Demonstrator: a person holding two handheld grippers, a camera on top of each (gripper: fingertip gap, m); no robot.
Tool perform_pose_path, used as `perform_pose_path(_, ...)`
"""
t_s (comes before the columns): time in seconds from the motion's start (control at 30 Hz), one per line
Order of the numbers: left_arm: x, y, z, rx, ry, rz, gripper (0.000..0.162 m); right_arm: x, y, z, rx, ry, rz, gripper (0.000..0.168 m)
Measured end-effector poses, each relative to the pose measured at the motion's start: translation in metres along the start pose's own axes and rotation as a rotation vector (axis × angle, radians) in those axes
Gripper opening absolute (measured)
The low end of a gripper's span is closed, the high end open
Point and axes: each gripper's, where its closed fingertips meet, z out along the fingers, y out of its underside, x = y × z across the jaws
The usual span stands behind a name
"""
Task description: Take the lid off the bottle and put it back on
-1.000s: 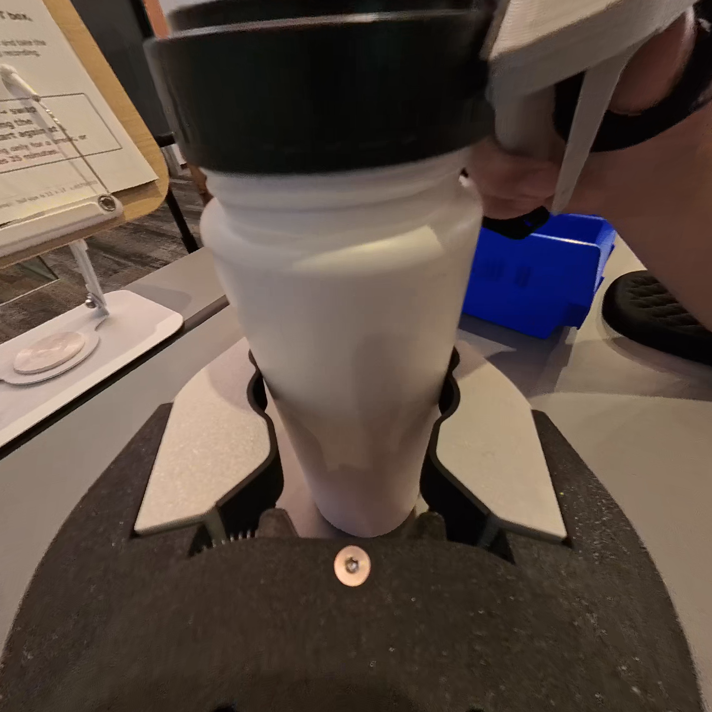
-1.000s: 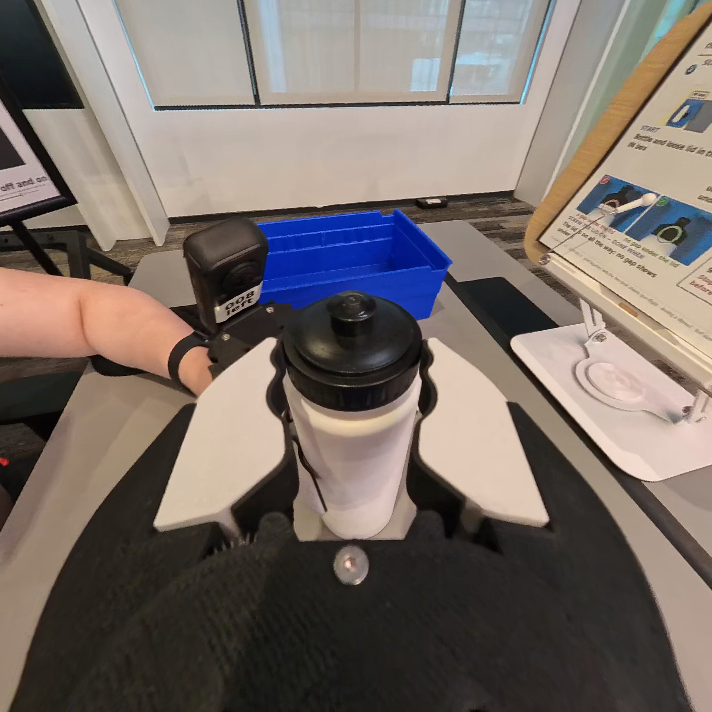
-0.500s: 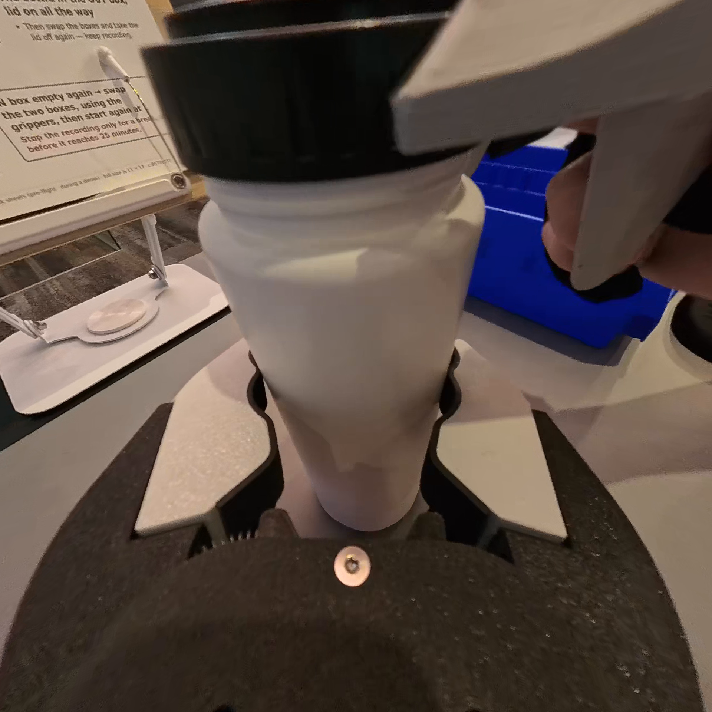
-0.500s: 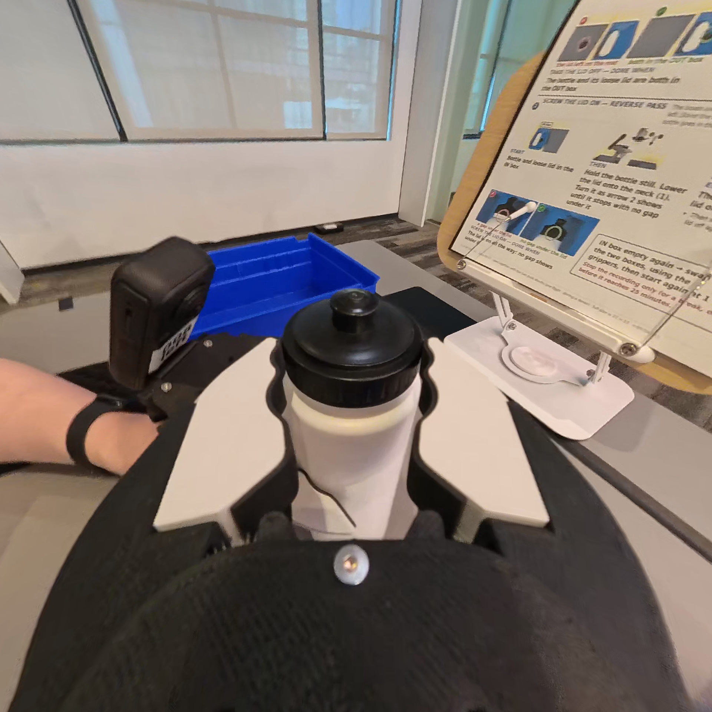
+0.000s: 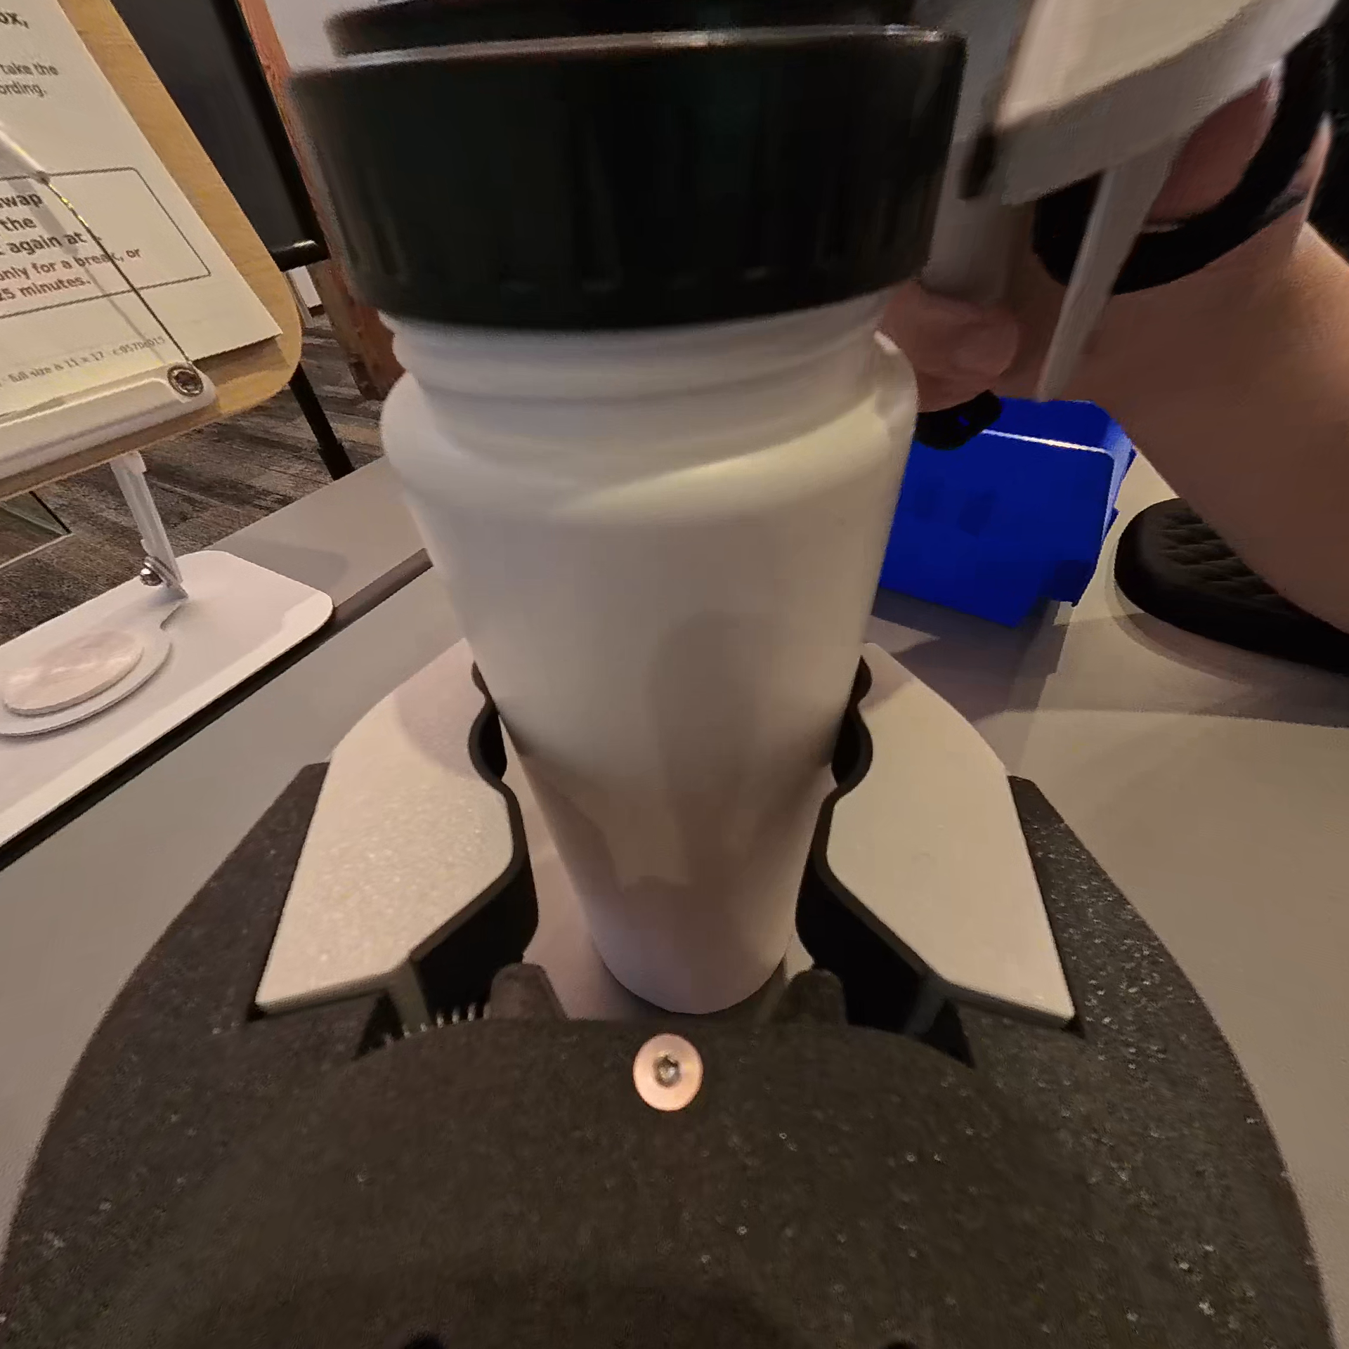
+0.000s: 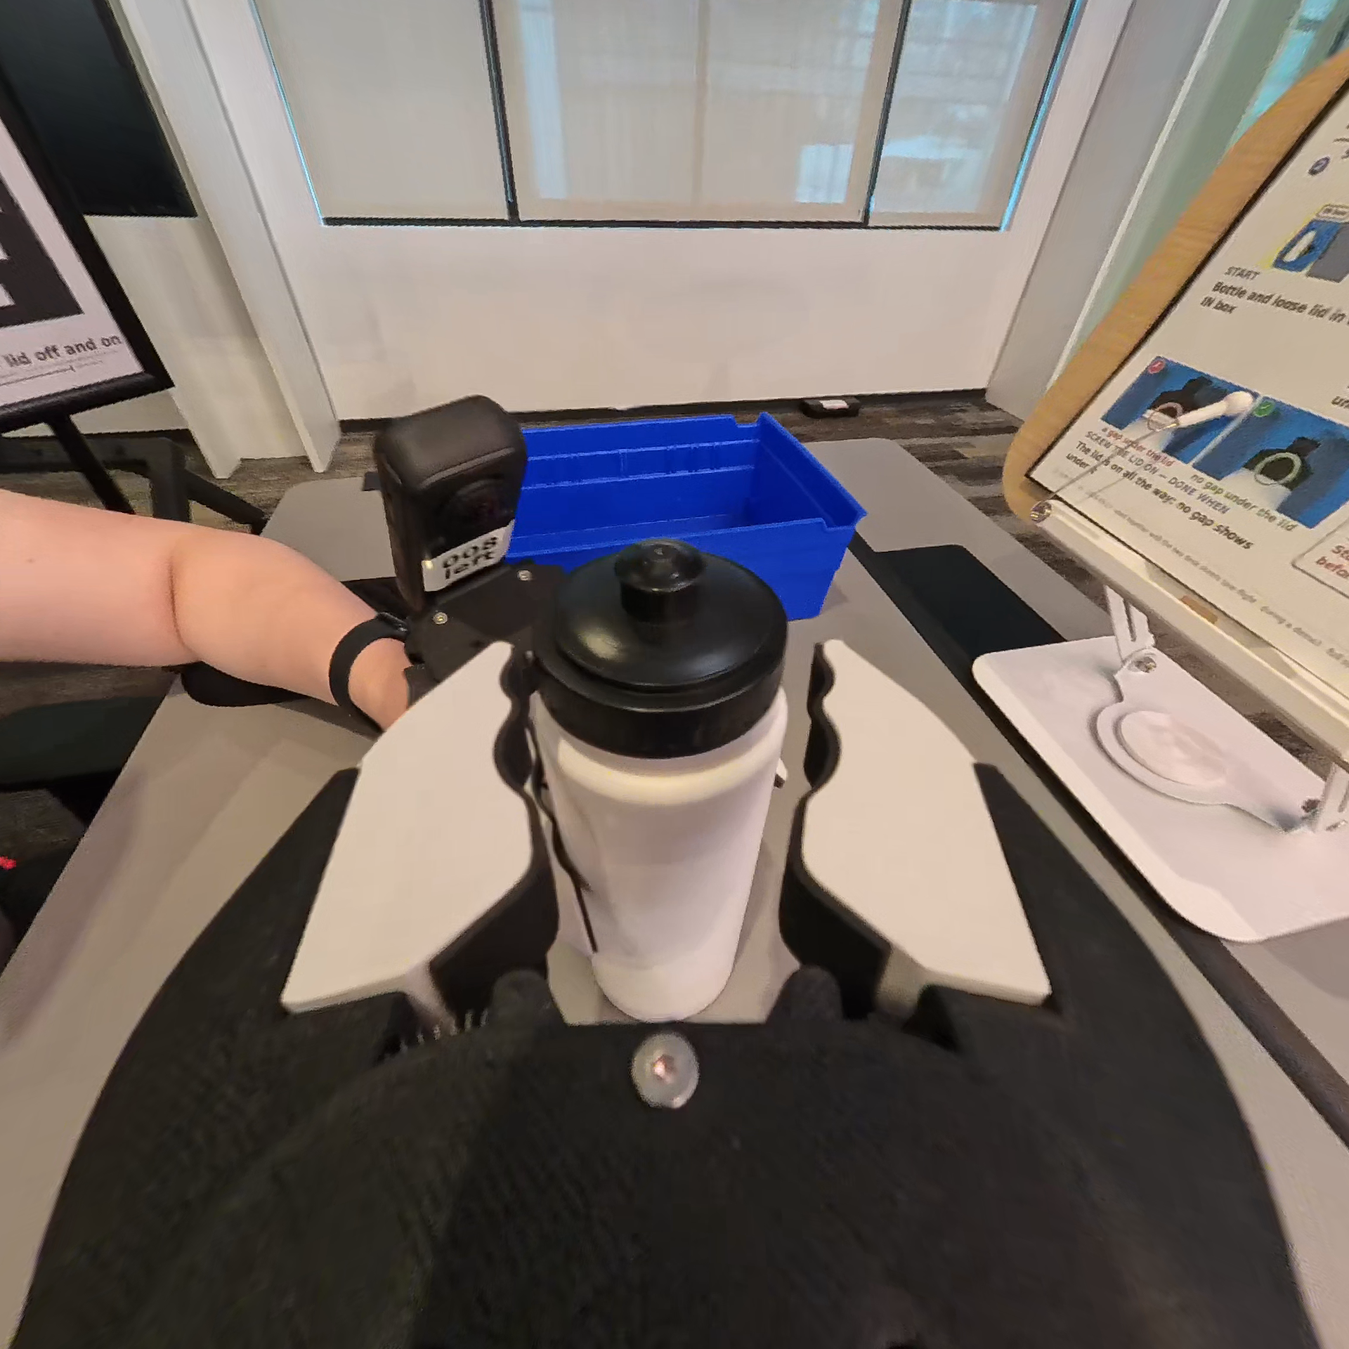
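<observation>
A white bottle [image 5: 657, 584] with a black screw lid [image 5: 620, 168] stands upright between both grippers. My left gripper [image 5: 671, 730] is shut on the bottle's lower body. In the right wrist view the lid [image 6: 660, 642] with its spout sits on the bottle [image 6: 650, 839]. My right gripper [image 6: 664, 701] is around the lid with its jaws slightly apart, and a thin gap shows at the right finger. The right gripper's finger [image 5: 1139, 66] shows at the top right of the left wrist view. The left gripper's body and camera [image 6: 452, 511] show beside the bottle.
A blue bin [image 6: 679, 511] stands behind the bottle, also seen in the left wrist view [image 5: 1007, 525]. An instruction board on a white stand [image 6: 1168, 766] is to the right. A black pad [image 5: 1241, 584] lies on the grey table [image 6: 182, 803].
Half a second ago both views were swung toward the instruction board with the right jaws tight on the lid. Now both have swung back and the right jaws have eased off the lid.
</observation>
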Motion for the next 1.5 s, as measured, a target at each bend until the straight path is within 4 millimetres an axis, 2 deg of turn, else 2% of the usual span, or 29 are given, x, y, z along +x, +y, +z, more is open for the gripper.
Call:
perform_pose_path(0.07,-0.001,0.000,0.000,-0.003,-0.004,-0.005,0.090,-0.001,0.000,0.001,0.004,-0.011,0.006,0.066)
perform_pose_path(0.4,-0.015,0.003,-0.003,-0.038,-0.112,-0.010,0.089,0.003,-0.001,0.010,0.018,0.114,-0.023,0.066)
perform_pose_path(0.53,-0.022,0.004,-0.005,-0.049,-0.152,-0.030,0.089,0.007,-0.002,0.016,0.046,0.188,0.025,0.067)
perform_pose_path(0.97,-0.030,0.006,-0.008,-0.072,-0.220,-0.042,0.089,0.010,-0.002,0.021,0.057,0.425,0.023,0.067)
perform_pose_path(1.07,-0.029,0.006,-0.008,-0.063,-0.189,-0.038,0.089,0.008,-0.001,0.022,0.011,0.385,-0.023,0.069)
perform_pose_path(1.13,-0.027,0.005,-0.007,-0.057,-0.161,-0.031,0.089,0.003,0.000,0.022,-0.031,0.285,-0.060,0.080)
perform_pose_path(1.23,-0.021,0.004,-0.007,-0.036,-0.096,-0.023,0.089,-0.004,-0.004,0.012,-0.031,0.139,-0.077,0.084)
perform_pose_path(1.33,-0.015,0.003,-0.006,-0.026,-0.052,-0.013,0.089,-0.002,-0.010,0.003,0.046,0.067,-0.028,0.084)
perform_pose_path(1.5,-0.009,0.002,-0.004,-0.022,-0.026,-0.004,0.089,0.006,-0.003,0.007,0.067,0.043,0.077,0.080)
